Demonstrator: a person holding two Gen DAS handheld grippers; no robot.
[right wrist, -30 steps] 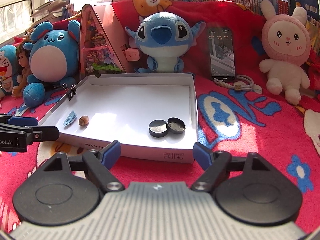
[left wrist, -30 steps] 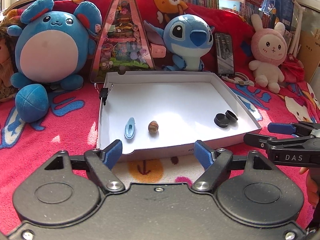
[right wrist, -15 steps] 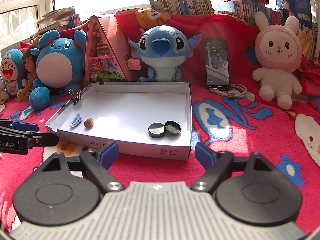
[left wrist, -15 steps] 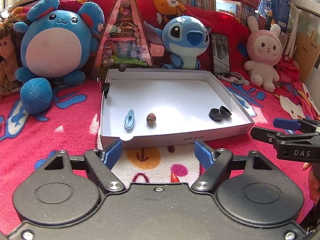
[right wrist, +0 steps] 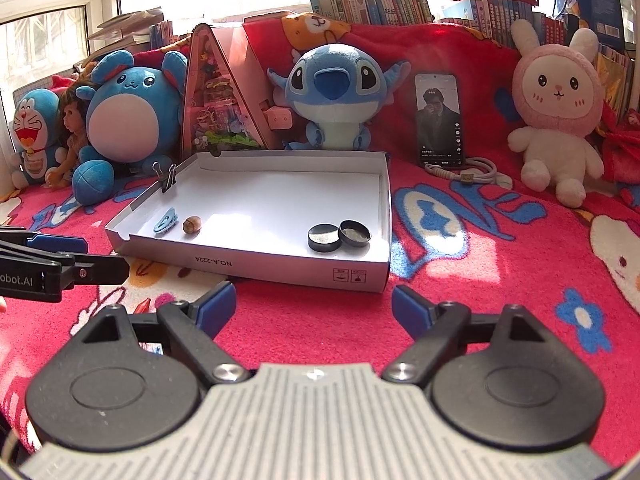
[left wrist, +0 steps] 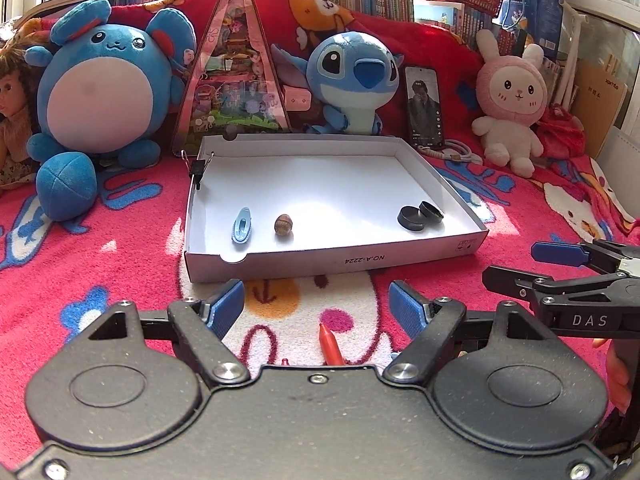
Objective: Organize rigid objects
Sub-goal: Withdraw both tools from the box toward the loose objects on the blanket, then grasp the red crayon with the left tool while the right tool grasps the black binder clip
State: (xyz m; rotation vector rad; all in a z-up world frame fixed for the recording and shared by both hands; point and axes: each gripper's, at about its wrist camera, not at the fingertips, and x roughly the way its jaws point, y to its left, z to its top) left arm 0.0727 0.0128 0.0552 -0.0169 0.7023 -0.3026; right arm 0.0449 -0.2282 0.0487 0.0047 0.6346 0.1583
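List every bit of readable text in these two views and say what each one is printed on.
"NO.A-2224", upside down, on the near wall of the white box.
"DAS" on the right gripper body, seen from the left wrist.
"obot.AI", cut off by the frame edge, on the left gripper body, seen from the right wrist.
"xprinte" on the brown carton.
Book spines and phone screen text: too small to read.
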